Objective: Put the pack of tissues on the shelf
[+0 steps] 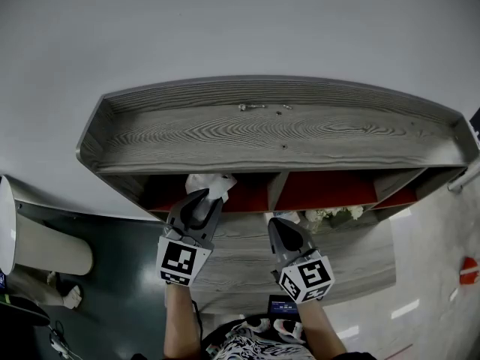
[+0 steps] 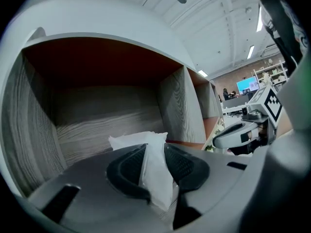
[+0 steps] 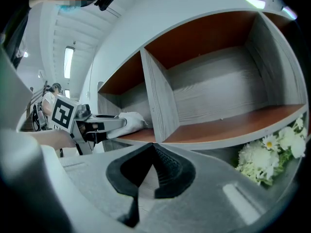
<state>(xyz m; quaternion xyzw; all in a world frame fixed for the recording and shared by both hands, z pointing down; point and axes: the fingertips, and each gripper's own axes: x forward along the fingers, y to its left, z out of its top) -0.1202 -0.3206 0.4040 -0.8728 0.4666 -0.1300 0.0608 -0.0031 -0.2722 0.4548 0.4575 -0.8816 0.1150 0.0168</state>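
Note:
The white pack of tissues is pinched between the jaws of my left gripper, which is shut on it. The pack sits at the mouth of the left compartment of the grey wooden shelf, just above the compartment's red-brown floor. In the right gripper view the pack and the left gripper show left of the upright divider. My right gripper hovers in front of the lower shelf board, shut and empty.
White flowers lie on the level below the right compartments. A small metal piece rests on the shelf's top board. A pale cylindrical bin stands on the floor at the left.

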